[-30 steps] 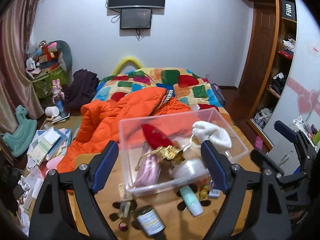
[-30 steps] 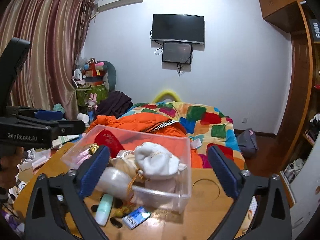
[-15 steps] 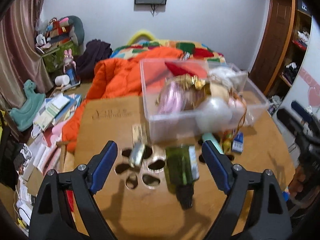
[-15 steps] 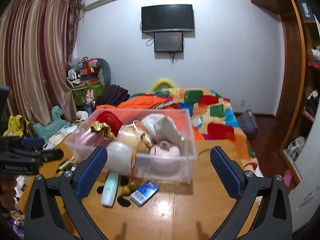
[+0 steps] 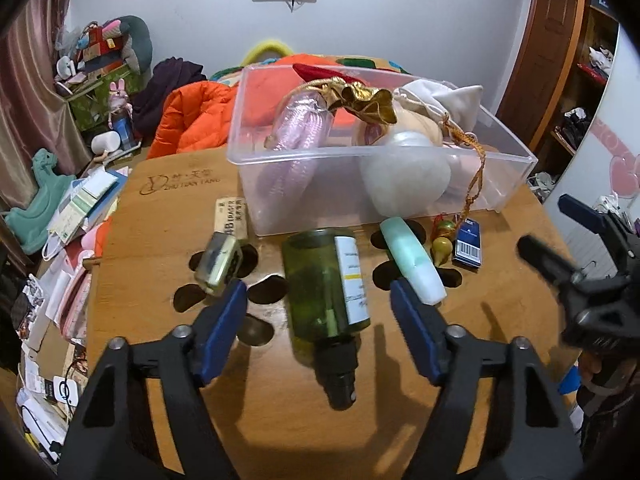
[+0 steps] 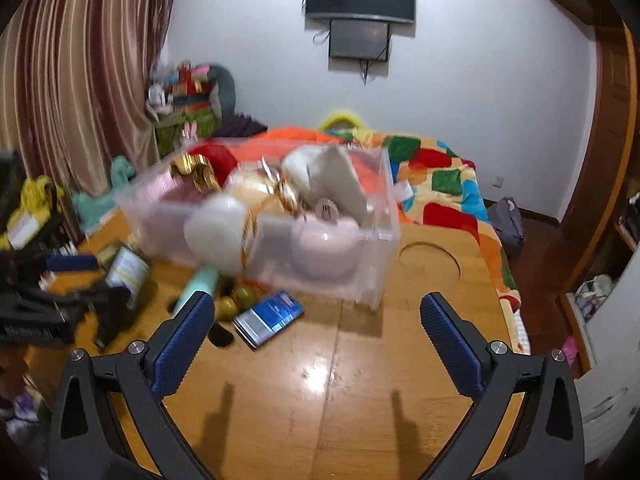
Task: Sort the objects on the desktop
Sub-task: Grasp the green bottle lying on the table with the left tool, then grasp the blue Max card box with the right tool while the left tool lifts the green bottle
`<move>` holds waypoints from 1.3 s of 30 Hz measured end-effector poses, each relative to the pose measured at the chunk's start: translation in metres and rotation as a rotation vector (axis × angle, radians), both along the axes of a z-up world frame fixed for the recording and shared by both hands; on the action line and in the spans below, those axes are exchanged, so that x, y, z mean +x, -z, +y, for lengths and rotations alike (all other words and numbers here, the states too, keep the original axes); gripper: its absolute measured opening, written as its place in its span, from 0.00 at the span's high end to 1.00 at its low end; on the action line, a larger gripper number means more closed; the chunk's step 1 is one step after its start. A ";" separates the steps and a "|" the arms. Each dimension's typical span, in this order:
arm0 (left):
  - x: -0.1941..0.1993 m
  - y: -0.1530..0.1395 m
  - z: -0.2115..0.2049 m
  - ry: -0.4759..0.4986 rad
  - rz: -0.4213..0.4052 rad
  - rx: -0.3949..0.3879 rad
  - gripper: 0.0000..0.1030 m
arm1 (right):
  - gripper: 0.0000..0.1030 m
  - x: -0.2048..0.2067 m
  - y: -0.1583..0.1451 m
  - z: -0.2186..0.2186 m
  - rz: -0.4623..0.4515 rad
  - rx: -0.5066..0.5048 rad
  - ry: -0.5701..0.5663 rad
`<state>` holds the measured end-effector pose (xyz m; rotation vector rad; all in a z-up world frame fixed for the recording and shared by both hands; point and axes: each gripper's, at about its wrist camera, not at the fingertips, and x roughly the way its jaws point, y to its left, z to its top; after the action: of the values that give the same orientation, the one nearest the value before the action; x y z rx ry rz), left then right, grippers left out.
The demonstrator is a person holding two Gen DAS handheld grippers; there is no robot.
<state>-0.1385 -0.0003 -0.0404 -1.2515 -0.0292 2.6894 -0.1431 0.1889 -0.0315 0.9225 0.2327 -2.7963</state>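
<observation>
A green glass bottle (image 5: 326, 280) with a black cap lies on the wooden table (image 5: 168, 216), between the fingers of my open left gripper (image 5: 318, 320). Beside it lie a mint tube (image 5: 414, 264), a small yellowish jar (image 5: 220, 262), a gold gourd charm (image 5: 442, 240) and a blue card box (image 5: 468, 242). Behind them stands a clear plastic bin (image 5: 512, 168) that holds pouches and a white ball. My right gripper (image 6: 320, 336) is open and empty over bare table, in front of the bin (image 6: 380, 264) and blue card box (image 6: 268, 318).
The table has flower-shaped cutouts (image 5: 264, 290) near the bottle and a round groove (image 6: 430, 266) at the right. A bed with an orange quilt (image 5: 192, 116) lies behind the table. Books and papers (image 5: 80, 208) cover the floor at the left. A shelf (image 5: 584, 92) stands at the right.
Both grippers have dropped lower and tilted down to the table. The left one has closed in on the green bottle, which lies between its open fingers. The right view is blurred by motion.
</observation>
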 end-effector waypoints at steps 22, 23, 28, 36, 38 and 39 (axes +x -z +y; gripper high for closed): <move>-0.010 0.013 0.009 -0.003 -0.026 0.035 0.59 | 0.12 -0.040 0.034 -0.021 -0.156 0.132 -0.315; -0.009 0.013 0.010 -0.003 -0.022 0.033 0.60 | 0.14 -0.042 0.036 -0.021 -0.159 0.146 -0.315; -0.006 0.012 0.010 -0.013 -0.009 0.043 0.60 | 0.22 -0.047 0.037 -0.023 -0.169 0.166 -0.341; 0.000 0.001 0.007 -0.022 0.019 0.073 0.60 | 0.52 -0.041 0.039 -0.022 -0.197 0.121 -0.394; 0.001 -0.003 0.006 -0.025 0.027 0.077 0.60 | 0.52 -0.038 0.039 -0.023 -0.193 0.122 -0.383; 0.002 -0.004 0.006 -0.026 0.030 0.080 0.60 | 0.52 -0.036 0.038 -0.022 -0.194 0.114 -0.377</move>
<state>-0.1361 0.0057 -0.0360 -1.1952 -0.1488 2.6995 -0.1792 0.1666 -0.0699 1.0438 0.4854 -2.3541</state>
